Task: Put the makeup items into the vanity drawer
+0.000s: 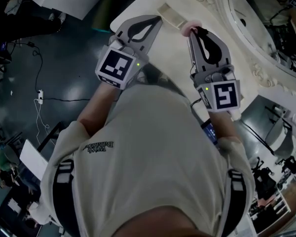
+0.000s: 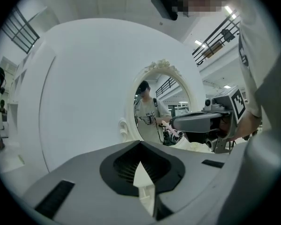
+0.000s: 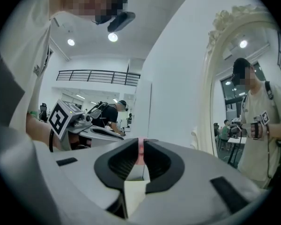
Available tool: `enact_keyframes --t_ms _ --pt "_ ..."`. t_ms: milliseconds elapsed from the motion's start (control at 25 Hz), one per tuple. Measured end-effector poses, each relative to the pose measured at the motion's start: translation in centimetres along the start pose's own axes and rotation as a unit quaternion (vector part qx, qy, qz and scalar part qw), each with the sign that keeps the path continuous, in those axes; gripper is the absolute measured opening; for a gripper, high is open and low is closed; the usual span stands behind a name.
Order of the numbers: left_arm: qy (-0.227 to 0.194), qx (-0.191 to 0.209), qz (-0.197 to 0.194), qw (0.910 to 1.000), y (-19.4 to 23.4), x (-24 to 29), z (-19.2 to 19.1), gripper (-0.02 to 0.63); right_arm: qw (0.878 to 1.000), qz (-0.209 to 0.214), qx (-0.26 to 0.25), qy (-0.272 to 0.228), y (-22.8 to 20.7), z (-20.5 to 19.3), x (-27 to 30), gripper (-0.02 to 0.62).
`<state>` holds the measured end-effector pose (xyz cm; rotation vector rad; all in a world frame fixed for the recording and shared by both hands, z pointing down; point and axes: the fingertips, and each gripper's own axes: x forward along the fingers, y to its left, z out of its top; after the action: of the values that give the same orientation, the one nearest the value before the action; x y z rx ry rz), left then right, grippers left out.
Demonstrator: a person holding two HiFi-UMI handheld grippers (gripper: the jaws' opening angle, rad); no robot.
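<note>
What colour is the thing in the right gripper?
The item is pink; head view shows it best.

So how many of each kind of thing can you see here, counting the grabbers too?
grippers: 2, the left gripper and the right gripper
pink makeup item: 1, pinched in the right gripper
cream box: 1, on the white table
mirror: 1
Total: 5

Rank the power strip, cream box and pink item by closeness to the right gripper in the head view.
1. Pink item: between the right gripper's jaws.
2. Cream box: on the vanity top, just beyond its tips.
3. Power strip: on the floor, far left.
</note>
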<state>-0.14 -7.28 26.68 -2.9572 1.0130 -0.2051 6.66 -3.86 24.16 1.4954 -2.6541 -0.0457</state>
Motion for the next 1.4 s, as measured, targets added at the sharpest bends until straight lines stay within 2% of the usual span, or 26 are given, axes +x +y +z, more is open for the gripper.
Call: enact_keyframes --t_ms 200,480,960,1240,1400 --pt "-0.033 0.023 0.028 0.9988 -0.1 -2.7 3.1 0.014 0.999 -0.001 -0.012 -0.034 1.2 2.8 -1.4 0.04" --pt "-0.02 0.006 0.038 0.9991 -0.1 -3.7 2.5 0.014 0.999 0.007 -0.003 -0.037 1.8 3.3 -1.4 0.04" --pt "-0.017 0.002 0.039 0.9991 0.2 -3.8 2.3 0.014 0.999 0.02 0.017 -0.038 2.1 3.2 -1.0 0.04" --pt "0.011 -0.01 0.03 0.9994 0.4 -3.1 0.9 0.014 0.999 0.031 -0.006 -0.031 1.7 3.4 0.5 0.038" --pt "0.018 -0.003 0.026 0.9995 1.4 -1.6 -0.3 0.014 0.999 0.029 -0.03 -0.02 0.1 2.7 2.4 0.038"
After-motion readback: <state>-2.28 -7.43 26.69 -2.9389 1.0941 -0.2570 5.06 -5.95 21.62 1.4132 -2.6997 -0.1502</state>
